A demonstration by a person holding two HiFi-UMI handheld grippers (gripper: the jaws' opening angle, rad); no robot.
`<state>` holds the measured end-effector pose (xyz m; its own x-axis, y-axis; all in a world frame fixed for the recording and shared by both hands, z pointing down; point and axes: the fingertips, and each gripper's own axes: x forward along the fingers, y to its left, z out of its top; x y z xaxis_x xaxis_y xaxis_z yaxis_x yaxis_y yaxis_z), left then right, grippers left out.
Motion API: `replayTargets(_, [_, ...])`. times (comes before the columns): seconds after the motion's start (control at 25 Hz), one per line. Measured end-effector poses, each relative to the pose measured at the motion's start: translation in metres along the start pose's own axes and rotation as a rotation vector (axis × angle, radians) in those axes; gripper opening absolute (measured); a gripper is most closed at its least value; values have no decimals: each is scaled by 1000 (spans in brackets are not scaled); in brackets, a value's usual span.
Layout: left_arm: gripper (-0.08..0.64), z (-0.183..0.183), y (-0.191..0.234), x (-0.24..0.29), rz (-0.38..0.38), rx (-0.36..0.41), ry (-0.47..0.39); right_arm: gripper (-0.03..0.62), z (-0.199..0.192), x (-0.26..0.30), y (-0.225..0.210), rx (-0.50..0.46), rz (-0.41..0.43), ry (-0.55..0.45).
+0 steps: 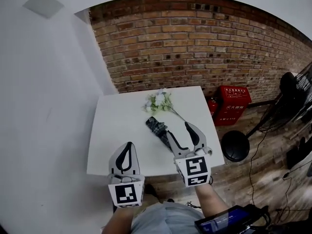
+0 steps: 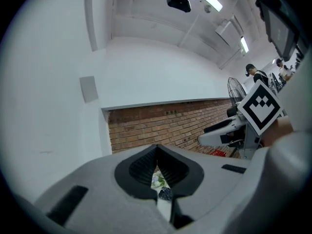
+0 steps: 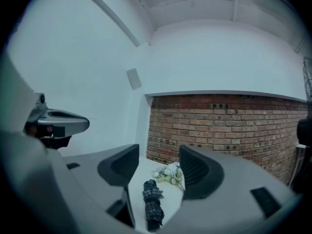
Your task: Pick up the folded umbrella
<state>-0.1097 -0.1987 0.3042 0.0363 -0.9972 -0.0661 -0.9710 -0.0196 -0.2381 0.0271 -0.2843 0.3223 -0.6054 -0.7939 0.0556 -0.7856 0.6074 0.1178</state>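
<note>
A folded dark plaid umbrella lies on the white table, pointing from the middle toward the near right. In the right gripper view the umbrella shows between the spread jaws, lying on the table ahead and below them. My right gripper is open, held just above the umbrella's near end, with nothing between its pads. My left gripper hangs over the table's near edge, left of the umbrella, its jaws shut and empty. In the left gripper view only a sliver of the umbrella shows between the jaws.
A bunch of white flowers lies on the table just beyond the umbrella. A brick wall stands behind the table. A red box and a fan's round black base stand on the floor to the right.
</note>
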Motion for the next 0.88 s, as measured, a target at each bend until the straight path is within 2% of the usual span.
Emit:
replayTargets(0.12, [8,-1,6,7,10,-47,23,265,0,9,2,-6,11,10])
replayTargets(0.4, [8,-18,20,34,-4,-69,37,272,-14,41,5,-8,28,50])
replayTargets(0.88, [8,-70,50,75,-21,-104,110,296,-74,96,24,-3,80,193])
